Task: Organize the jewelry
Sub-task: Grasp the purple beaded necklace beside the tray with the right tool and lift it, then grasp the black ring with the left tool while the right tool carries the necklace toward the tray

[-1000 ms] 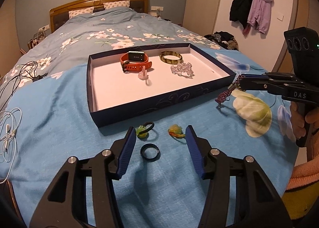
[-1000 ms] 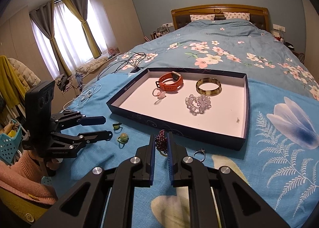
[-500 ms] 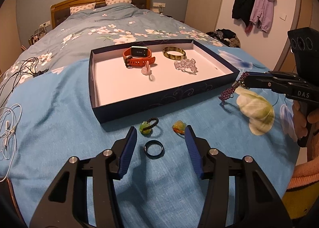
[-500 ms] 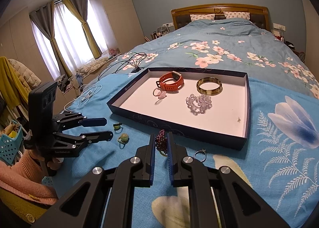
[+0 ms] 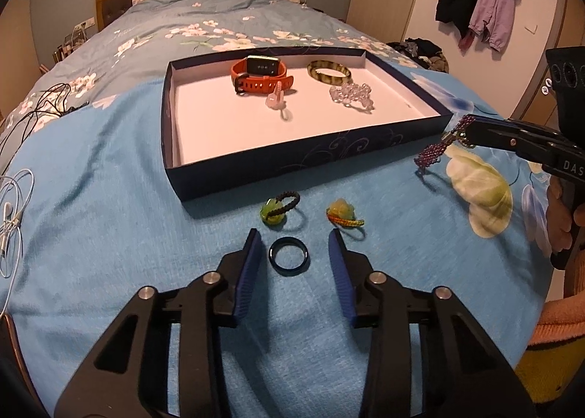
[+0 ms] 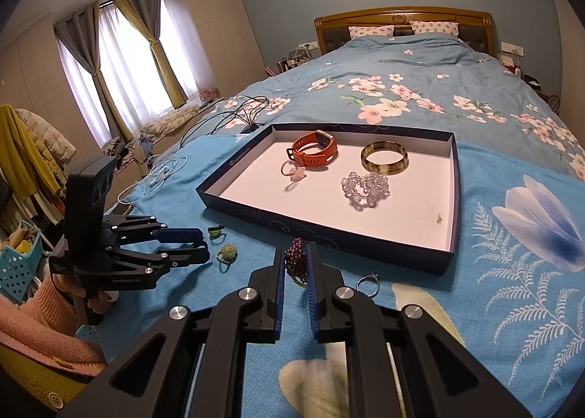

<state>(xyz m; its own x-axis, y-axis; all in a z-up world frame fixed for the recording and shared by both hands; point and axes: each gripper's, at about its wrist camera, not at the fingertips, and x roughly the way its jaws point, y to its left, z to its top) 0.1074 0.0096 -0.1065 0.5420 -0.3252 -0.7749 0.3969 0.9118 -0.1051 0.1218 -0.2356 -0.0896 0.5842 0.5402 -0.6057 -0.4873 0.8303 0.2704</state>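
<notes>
The right hand-held gripper [image 6: 295, 266] is pinching a string of small dark-purple beads [image 6: 296, 260], a bracelet that hangs limp from its tips, with the loose end drooping to the blue floral bedspread [image 6: 512, 290] just short of the near wall of the shallow navy cardboard tray with a white floor [image 6: 329, 231], which lies straight ahead of it. A thin silver ring with a small stone [image 6: 366, 282] lies just to the right of those tips. The bead string looks light and floppy, so it should swing and sag when carried; the grip near one end seems adequate, though the smooth beads could slip through a loose pinch.

The left hand-held gripper [image 5: 295, 257] is spread wide over the bedspread, with a plain dark blue-black band ring [image 5: 289, 261] lying flat between its fingers [image 5: 250, 264], touching neither. That ring is rigid, small and low, so it is probably best taken across its outer rim. Just beyond the tips lie a green stone charm on a black braided cord [image 5: 276, 209] and a yellow-orange charm on a multicoloured cord [image 5: 342, 212], both short of the tray
</notes>
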